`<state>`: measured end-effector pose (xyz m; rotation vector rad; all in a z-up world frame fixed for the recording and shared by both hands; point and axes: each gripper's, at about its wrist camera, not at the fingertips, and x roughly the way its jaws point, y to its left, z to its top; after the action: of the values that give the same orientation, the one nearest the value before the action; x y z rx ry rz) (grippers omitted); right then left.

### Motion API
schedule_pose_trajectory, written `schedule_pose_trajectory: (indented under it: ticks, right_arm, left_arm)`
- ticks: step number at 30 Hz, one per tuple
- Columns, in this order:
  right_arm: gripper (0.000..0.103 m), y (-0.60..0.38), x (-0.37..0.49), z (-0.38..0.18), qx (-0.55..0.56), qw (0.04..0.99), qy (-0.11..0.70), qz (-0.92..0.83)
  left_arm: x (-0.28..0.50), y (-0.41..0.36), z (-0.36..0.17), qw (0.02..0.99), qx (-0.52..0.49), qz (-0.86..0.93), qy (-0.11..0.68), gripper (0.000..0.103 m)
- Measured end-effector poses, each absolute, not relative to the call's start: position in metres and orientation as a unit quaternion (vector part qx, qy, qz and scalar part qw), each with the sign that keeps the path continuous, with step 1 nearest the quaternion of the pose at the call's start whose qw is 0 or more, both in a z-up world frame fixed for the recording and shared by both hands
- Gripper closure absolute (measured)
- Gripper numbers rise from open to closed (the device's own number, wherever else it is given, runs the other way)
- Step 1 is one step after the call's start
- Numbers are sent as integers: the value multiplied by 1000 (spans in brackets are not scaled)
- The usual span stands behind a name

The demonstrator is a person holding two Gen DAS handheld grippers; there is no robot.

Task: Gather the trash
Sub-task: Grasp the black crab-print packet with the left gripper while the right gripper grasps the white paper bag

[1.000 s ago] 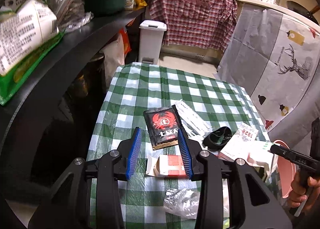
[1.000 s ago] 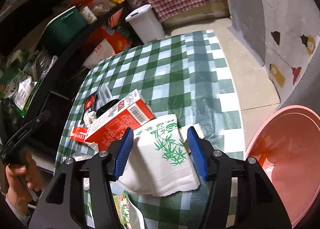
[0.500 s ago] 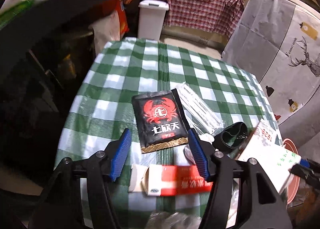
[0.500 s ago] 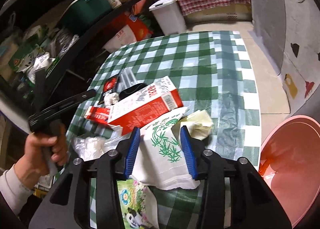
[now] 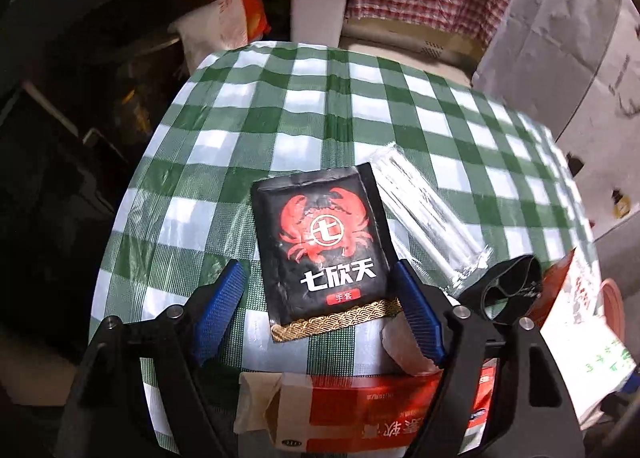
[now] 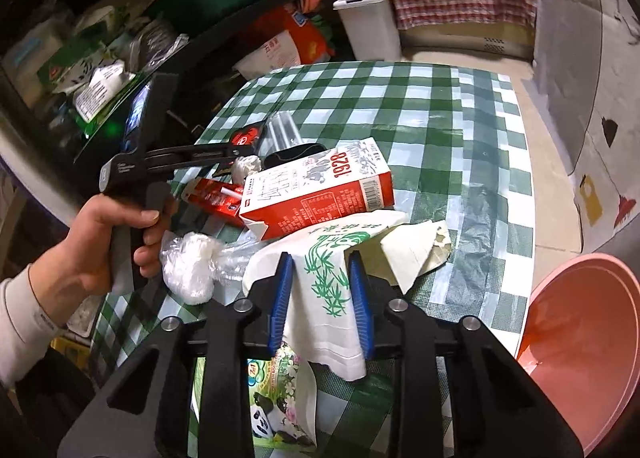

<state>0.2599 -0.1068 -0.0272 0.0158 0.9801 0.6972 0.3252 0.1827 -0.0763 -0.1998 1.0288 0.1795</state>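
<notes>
The left gripper (image 5: 320,290) has descended since the earlier frame, jaws opening astride the black crab packet (image 5: 322,248) on the checked tablecloth (image 5: 360,106). The right gripper (image 6: 322,296) is closing on the white bamboo-print bag (image 6: 330,298), apparently pinching it, beside the pink bin (image 6: 580,342).

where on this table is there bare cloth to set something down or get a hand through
The far half of the checked tablecloth, beyond the black crab packet and the red and white carton, is bare toward the white bin. So is the strip between carton and pink basin. The near left is crowded: bamboo-print paper bag, wadded plastic, red box.
</notes>
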Motion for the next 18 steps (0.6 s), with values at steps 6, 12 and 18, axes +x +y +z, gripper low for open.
schedule_pose_trajectory:
  ticks: [6, 12, 18]
  right_arm:
    - [96, -103, 253, -19, -3, 828, 448, 336]
    - [97, -109, 250, -7, -1, 841, 434, 324]
    - [97, -114, 240, 9, -5, 859, 412, 304]
  left_arm:
    - [323, 179, -73, 866, -74, 91, 486, 48]
    - [314, 184, -63, 875, -78, 87, 470, 70]
    - [296, 182, -45, 892, -69, 70, 441, 92]
